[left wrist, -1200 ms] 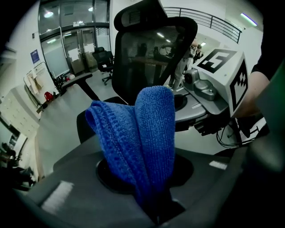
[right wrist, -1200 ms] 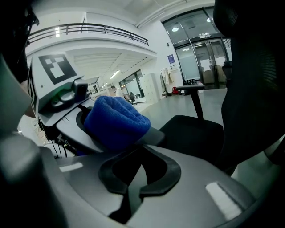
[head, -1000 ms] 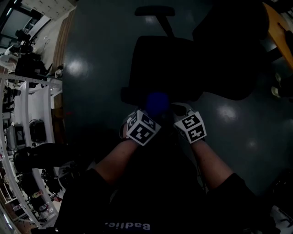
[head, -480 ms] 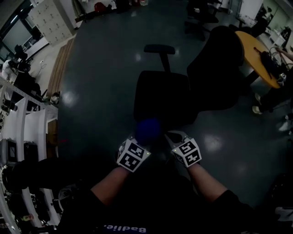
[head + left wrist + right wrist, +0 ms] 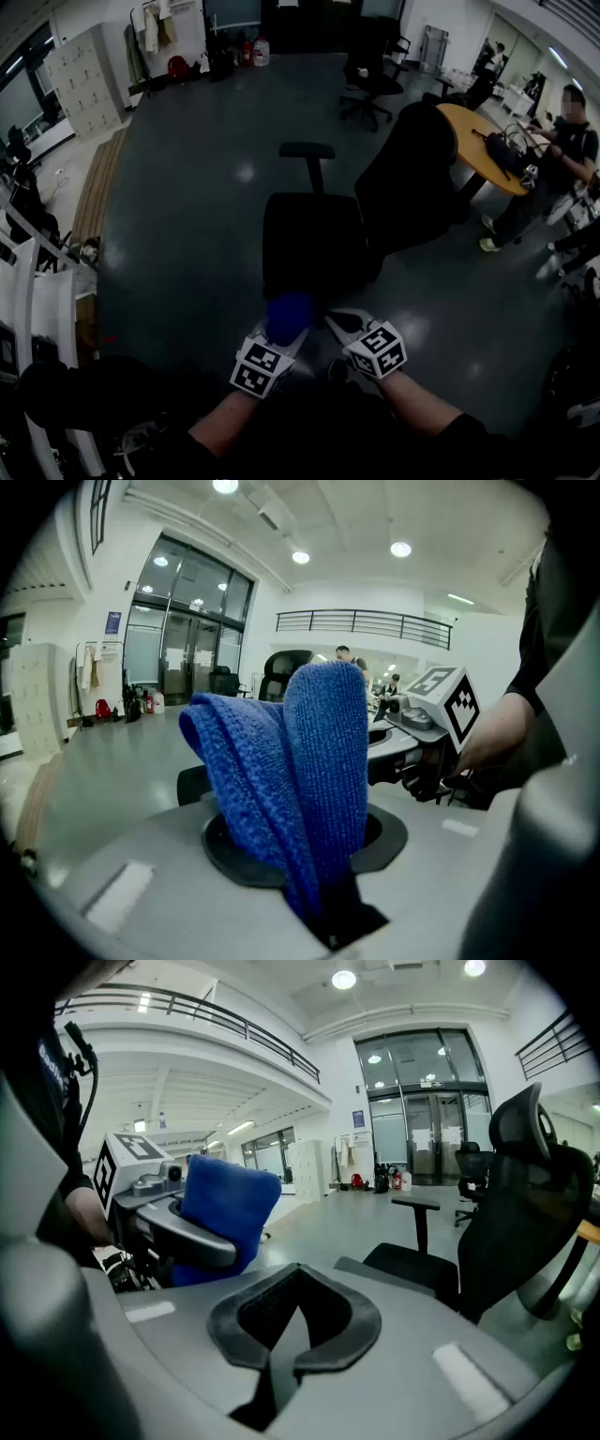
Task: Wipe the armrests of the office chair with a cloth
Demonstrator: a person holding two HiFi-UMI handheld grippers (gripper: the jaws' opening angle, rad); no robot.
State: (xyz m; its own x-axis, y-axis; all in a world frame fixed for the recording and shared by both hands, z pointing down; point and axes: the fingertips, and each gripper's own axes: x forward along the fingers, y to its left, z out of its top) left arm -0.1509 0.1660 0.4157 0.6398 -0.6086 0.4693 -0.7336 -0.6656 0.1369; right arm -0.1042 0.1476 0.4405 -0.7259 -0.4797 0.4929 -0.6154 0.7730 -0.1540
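Observation:
A black office chair (image 5: 314,239) stands on the dark floor ahead of me, its back to the right; one armrest (image 5: 307,149) sticks up on its far side. My left gripper (image 5: 278,343) is held low in front of the seat, shut on a folded blue cloth (image 5: 288,317). In the left gripper view the cloth (image 5: 300,771) stands up out of the closed jaws and hides most of what lies beyond. My right gripper (image 5: 344,324) hovers beside it, shut and holding nothing. The right gripper view shows the cloth (image 5: 225,1208), the armrest (image 5: 416,1204) and the tall chair back (image 5: 530,1194).
A round orange table (image 5: 487,145) stands at the right with a person (image 5: 553,159) beside it. Another office chair (image 5: 375,84) stands at the back. White shelving (image 5: 37,281) runs along the left, with lockers (image 5: 84,66) behind it.
The head view has lifted and pulled back: the chair now looks smaller and more of the room shows. Both grippers sit lower in the picture, farther from the seat, cloth still held.

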